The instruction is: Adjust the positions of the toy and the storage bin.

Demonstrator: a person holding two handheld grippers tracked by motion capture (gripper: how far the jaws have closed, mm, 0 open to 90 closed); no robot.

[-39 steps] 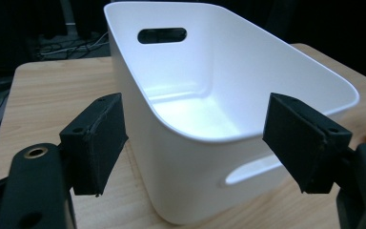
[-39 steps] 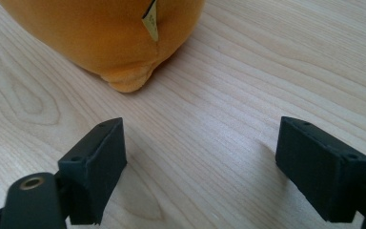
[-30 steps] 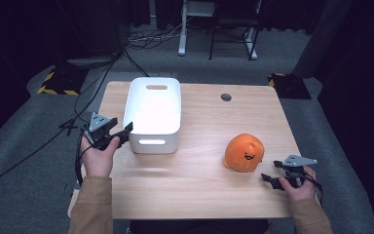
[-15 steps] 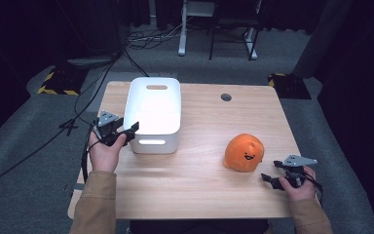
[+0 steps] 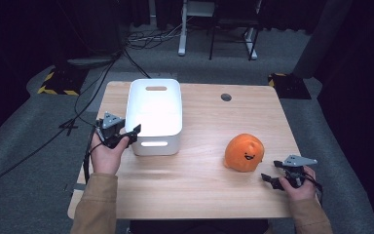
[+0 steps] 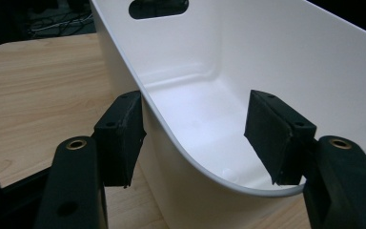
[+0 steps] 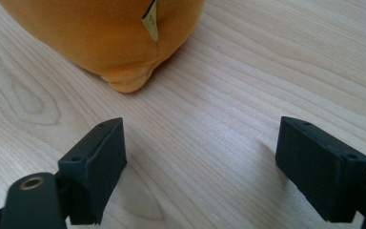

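Observation:
A white plastic bin (image 5: 177,113) with handle slots stands left of centre on the wooden table (image 5: 204,185). My left gripper (image 5: 130,135) is open at the bin's near left corner. In the left gripper view the bin's rim (image 6: 186,157) runs between the jaws of the left gripper (image 6: 195,124), one jaw outside the wall and one inside, neither clearly touching. An orange plush toy (image 5: 244,152) with a small face lies at the table's right. My right gripper (image 5: 269,171) is open low over the wood just right of it. The right gripper view has the toy (image 7: 100,33) ahead of the right gripper (image 7: 200,143).
A round cable hole (image 5: 226,97) sits near the table's far edge. Cables (image 5: 102,73) trail over the grey floor at the left. Chair and desk legs (image 5: 214,44) stand beyond the table. Bare wood lies between bin and toy.
My left gripper has moved right and forward to the bin's near left corner, so its jaws now straddle the rim. The right gripper and the toy have stayed put.

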